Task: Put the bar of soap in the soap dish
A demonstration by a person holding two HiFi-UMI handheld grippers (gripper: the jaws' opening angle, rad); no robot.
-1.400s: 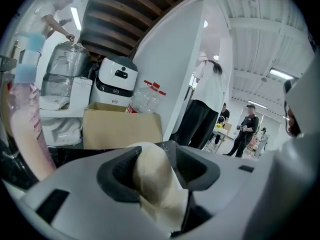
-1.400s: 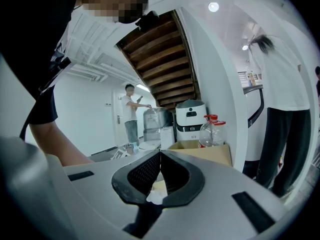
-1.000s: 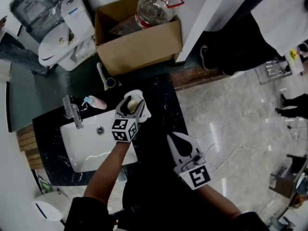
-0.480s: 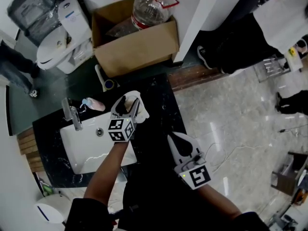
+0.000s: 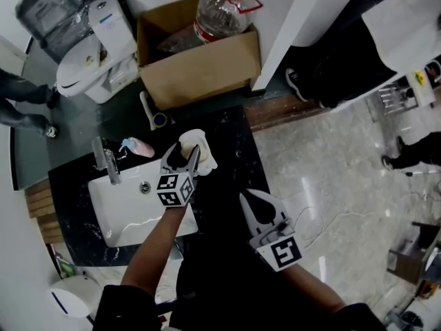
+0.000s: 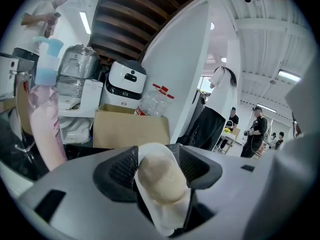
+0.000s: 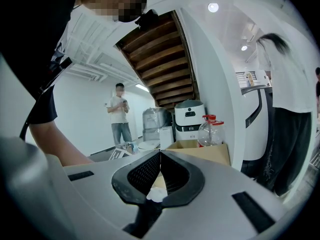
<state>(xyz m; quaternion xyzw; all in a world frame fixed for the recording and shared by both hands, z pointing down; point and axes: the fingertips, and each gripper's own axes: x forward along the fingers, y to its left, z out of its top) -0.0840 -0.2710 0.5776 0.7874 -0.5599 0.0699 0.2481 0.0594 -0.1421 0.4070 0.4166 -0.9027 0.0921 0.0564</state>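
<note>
A beige bar of soap [image 6: 159, 178] sits between the pads of my left gripper [image 6: 157, 151], with the white soap dish [image 6: 170, 219] under and around it. The pads stand against the soap's sides. In the head view the left gripper [image 5: 183, 154] hovers over the black counter beside the sink, and the soap dish [image 5: 202, 145] shows past its right jaw. My right gripper [image 5: 248, 196] hangs lower right over the counter's front corner, shut, with nothing held. Its pads meet in the right gripper view [image 7: 160, 159].
A white sink basin [image 5: 127, 209] with a faucet [image 5: 105, 160] lies left of the left gripper. A pink pump bottle [image 5: 138, 146] lies behind the basin. Beyond the black counter [image 5: 231, 161] stand a cardboard box [image 5: 200, 64] with a water bottle [image 5: 222, 11] and a toilet [image 5: 86, 57]. People stand to the right.
The left gripper has drawn slightly nearer along the counter, so more of the white dish shows past its tips. The right gripper has not moved.
</note>
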